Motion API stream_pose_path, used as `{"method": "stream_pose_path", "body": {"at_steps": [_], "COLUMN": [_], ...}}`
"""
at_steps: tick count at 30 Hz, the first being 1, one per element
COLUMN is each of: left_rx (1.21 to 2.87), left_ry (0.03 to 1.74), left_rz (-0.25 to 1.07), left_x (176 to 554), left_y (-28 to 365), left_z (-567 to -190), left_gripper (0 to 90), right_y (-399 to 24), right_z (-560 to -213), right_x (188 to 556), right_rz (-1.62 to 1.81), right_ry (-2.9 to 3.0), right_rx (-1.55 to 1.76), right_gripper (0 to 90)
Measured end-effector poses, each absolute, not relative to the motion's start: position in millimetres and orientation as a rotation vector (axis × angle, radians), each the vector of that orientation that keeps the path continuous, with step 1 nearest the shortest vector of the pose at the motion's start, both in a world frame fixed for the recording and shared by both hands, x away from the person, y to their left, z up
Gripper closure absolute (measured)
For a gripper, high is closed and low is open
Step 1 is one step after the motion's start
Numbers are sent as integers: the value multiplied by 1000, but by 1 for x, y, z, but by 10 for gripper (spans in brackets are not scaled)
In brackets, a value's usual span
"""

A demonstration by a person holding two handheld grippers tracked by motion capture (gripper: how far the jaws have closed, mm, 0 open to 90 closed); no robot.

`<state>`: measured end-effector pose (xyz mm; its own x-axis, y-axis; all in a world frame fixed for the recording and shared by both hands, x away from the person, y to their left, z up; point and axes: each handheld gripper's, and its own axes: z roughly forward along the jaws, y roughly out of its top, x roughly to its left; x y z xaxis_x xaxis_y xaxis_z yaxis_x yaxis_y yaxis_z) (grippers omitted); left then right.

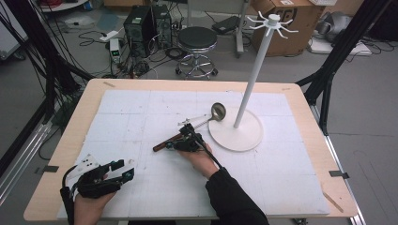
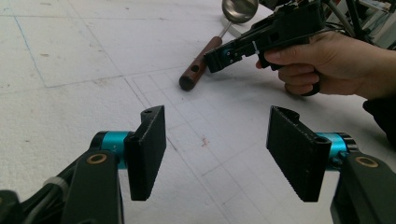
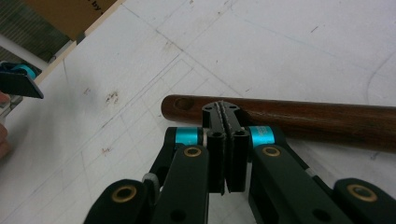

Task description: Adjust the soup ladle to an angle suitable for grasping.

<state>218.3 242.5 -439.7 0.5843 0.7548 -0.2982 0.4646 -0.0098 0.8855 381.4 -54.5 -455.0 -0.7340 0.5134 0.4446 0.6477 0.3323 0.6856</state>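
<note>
At the near left corner of the tabletop (image 1: 70, 140), the left tool (image 1: 123, 169) is held low over the white foam mat (image 1: 155, 108), and in the left gripper view its two black jaws are seen spread wide apart with nothing between them. Its fingertips (image 2: 148, 149) are pointed toward the middle of the mat. Further right, near the centre, a ladle (image 1: 197, 125) is laid flat on the mat: its dark wooden handle (image 3: 299, 119) is directed toward the near left, and its steel bowl (image 1: 218, 110) is rested at the edge of the round white base (image 1: 244, 136) of a hook stand. The right tool (image 1: 187, 138) is held in the person's right hand (image 1: 199, 159) just beside the handle; in the right gripper view its jaws are seen pressed together with nothing between them, their tips just in front of the wood near its holed end. The stand's thin white pole (image 1: 256, 70) is seen upright at the right, topped by a ring of hooks (image 1: 272, 23)
</note>
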Motion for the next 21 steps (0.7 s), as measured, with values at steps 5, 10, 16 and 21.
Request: {"method": "stream_pose_path", "body": {"at_steps": [5, 10, 16, 21], "left_rx": [1652, 1648, 1643, 1639], "left_ry": [1028, 1035, 1041, 1040], "left_rz": [315, 313, 320, 319], "left_x": [216, 214, 212, 211], "left_y": [241, 244, 247, 248], "left_z": [-439, -439, -439, -439], "left_gripper": [383, 383, 383, 383], "right_y": [-56, -77, -94, -95], "right_z": [-447, -423, -412, -426], "right_x": [376, 392, 429, 437], "right_rz": [-1347, -1475, -1483, -1329], "right_ry": [-2495, -2483, -2461, -2533], "right_rx": [-1041, -1126, -1305, -1361], "right_gripper": [892, 893, 894, 893]}}
